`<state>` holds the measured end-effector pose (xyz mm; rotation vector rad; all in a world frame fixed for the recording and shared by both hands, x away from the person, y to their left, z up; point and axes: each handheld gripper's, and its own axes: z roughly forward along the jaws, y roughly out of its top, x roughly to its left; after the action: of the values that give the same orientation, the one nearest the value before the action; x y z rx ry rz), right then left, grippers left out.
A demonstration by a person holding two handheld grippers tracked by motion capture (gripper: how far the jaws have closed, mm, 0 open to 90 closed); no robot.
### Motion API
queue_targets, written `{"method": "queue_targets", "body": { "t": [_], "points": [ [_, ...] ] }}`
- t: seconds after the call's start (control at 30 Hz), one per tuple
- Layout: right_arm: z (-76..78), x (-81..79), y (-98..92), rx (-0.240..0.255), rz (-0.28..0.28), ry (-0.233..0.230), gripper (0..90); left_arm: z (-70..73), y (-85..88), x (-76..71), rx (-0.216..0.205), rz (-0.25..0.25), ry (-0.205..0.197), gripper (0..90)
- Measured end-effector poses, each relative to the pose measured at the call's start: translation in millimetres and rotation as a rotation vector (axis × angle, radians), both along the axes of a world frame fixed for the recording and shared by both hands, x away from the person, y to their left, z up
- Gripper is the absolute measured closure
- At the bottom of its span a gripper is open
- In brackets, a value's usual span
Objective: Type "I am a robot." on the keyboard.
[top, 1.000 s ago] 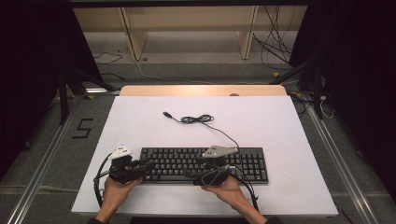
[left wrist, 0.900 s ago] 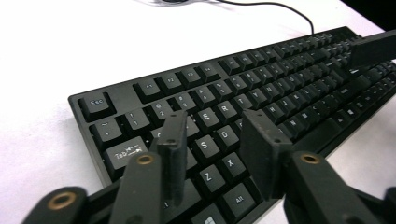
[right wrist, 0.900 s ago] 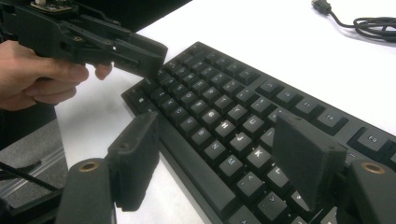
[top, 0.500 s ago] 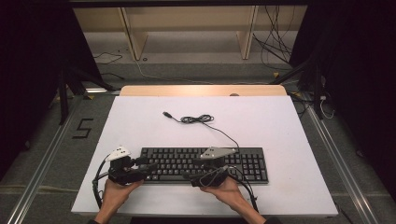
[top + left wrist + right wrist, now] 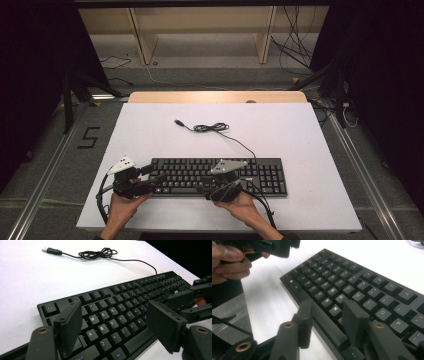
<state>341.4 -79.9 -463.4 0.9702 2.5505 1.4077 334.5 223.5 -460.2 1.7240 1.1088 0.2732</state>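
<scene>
1. Keyboard lies flat on the white worktop, near the person's edge, with its long axis running left to right across the high view; its cable trails away to a loose coil farther back.
2. Left gripper sits at the keyboard's left end. Its jaws have just been opening and now stand wide, over the letter keys on that side in the left gripper view (nothing is pressed between them).
3. Right gripper sits at the front edge near the middle. Its jaws have just been closing and now straddle the front rim by the space bar, one jaw off the front edge and one over the bottom keys; I cannot tell whether the pads press on the rim yet.
4. Judged from this, the right gripper is the one placed to grasp, and a pinch across the front rim, square to the long axis, seems the coming move.
</scene>
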Motion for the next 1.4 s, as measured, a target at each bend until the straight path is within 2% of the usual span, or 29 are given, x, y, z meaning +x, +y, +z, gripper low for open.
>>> {"method": "queue_targets", "body": {
  "t": [0.33,0.57,1.17,1.4],
  "points": [
    [-5.4,-0.6,4.1,-0.034,0.016,0.009,79.6,0.8,0.0,-0.8,-0.005,-0.001,-0.009,27.8],
    [-11.5,0.8,8.2,-0.079,0.012,0.012,88.7,0.8,-0.1,-0.8,-0.005,-0.002,-0.009,27.8],
    [-20.8,3.0,14.3,-0.137,0.01,0.005,90.0,0.7,0.1,-0.5,-0.001,-0.003,-0.009,27.9],
    [-20.9,2.7,14.7,-0.136,0.014,0.006,90.0,0.4,0.0,-0.4,-0.001,-0.001,-0.009,27.9]
  ]
}}
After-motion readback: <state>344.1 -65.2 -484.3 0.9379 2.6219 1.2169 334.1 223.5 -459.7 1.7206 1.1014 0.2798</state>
